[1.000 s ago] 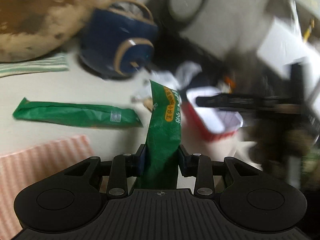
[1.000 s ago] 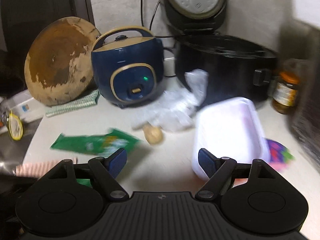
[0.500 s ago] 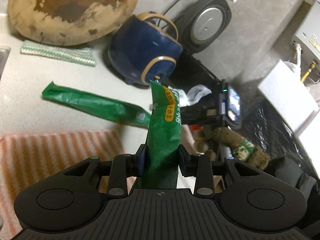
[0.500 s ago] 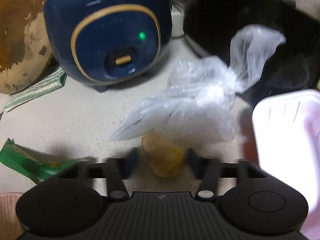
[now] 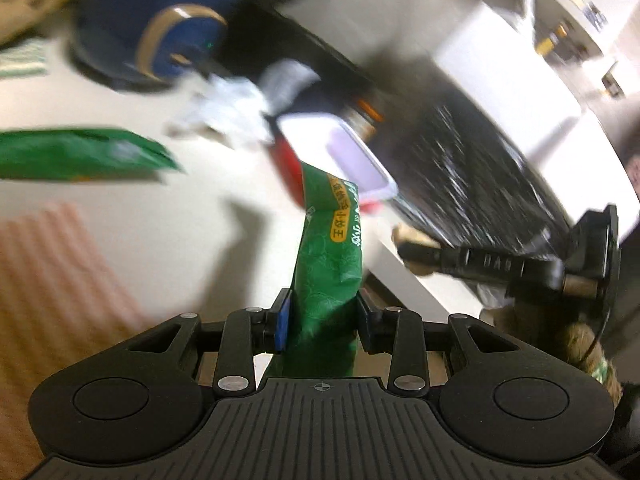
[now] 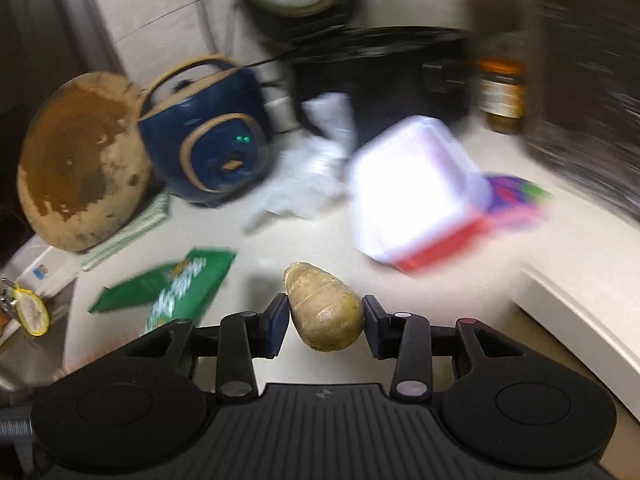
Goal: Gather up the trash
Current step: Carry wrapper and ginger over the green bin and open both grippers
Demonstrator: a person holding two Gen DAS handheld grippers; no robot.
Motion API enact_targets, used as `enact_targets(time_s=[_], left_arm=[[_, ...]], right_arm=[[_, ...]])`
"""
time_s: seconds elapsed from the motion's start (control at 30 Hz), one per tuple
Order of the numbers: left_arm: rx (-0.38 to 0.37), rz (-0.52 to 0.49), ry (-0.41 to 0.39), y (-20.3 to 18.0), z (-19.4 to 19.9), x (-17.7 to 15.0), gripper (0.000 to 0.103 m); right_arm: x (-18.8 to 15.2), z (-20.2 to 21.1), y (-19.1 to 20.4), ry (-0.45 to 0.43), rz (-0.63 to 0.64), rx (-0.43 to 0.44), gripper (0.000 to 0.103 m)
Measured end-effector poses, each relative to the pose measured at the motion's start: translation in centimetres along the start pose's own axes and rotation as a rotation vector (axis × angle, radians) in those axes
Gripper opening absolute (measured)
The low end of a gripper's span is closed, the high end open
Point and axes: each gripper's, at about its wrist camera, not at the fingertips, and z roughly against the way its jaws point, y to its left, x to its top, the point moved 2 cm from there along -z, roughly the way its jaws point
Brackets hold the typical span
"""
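Both claws were loaded. The left claw (image 5: 322, 316) was clamped on a green snack wrapper (image 5: 330, 256), which rose from between the blue pads at lower centre of the left view and ran up toward mid-frame; its long axis lay nearly along the claw's own forward line, leaning slightly right, with the free end and its yellow label band pointing away from the camera toward the white-and-red tray (image 5: 352, 160). The right claw (image 6: 325, 326) was closed on a small tan, potato-like lump (image 6: 324, 308), seated between the pads at lower centre of the right view — its blunt end sat low toward the camera and its narrower tip pointed up and to the left, so the long axis ran obliquely to the pads rather than squarely across them. A second green wrapper (image 6: 176, 286) lay flat on the pale tabletop (image 6: 440, 300) at lower left of the right view, its long axis slanting from lower left to upper right; in the left view it sat at mid-left, stretched nearly horizontal. A crumpled clear plastic bag (image 6: 308, 184) lay above centre, between the blue rice cooker (image 6: 208, 136) and the tray. No bin could be made out in either view, so where the held items would go could not be told. Judging from this, the loose wrapper sat nearer the left claw's side, yet neither claw had room for it until something was dropped. Heavy blur softened most edges.
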Motion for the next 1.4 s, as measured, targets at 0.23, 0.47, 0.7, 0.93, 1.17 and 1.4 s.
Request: enact_targets(time_s=[0.23, 0.47, 0.7, 0.93, 1.17, 1.4], left_arm=[[0.012, -0.01, 0.303, -4.4, -8.4, -5.2, 0.038], [0.146, 0.228, 0.641, -1.8, -20.0, -14.4, 0.038], [0.339, 0.304, 0.825, 1.9, -31.5, -21.2, 0.038], [0.403, 0.331, 0.777, 4.6, -37.2, -24.8, 0.038], [0.303, 0.377, 0.664, 4.4, -35.8, -24.1, 0.038], [0.277, 0.335, 0.508, 2.5, -28.4, -21.0, 0.038]], right_arm=[[-8.0, 3.6, -9.4, 0.072, -0.17, -0.134, 0.039], [-16.8, 3.7, -14.8, 0.182, -0.282, -0.189, 0.039], [-21.7, 3.8, -18.8, 0.274, -0.355, -0.19, 0.039], [-24.4, 4.7, -21.6, 0.29, -0.349, -0.23, 0.039], [-26.8, 4.1, -23.6, 0.374, -0.37, -0.226, 0.035], [-26.3, 0.7, -22.1, 0.417, -0.325, -0.12, 0.016]])
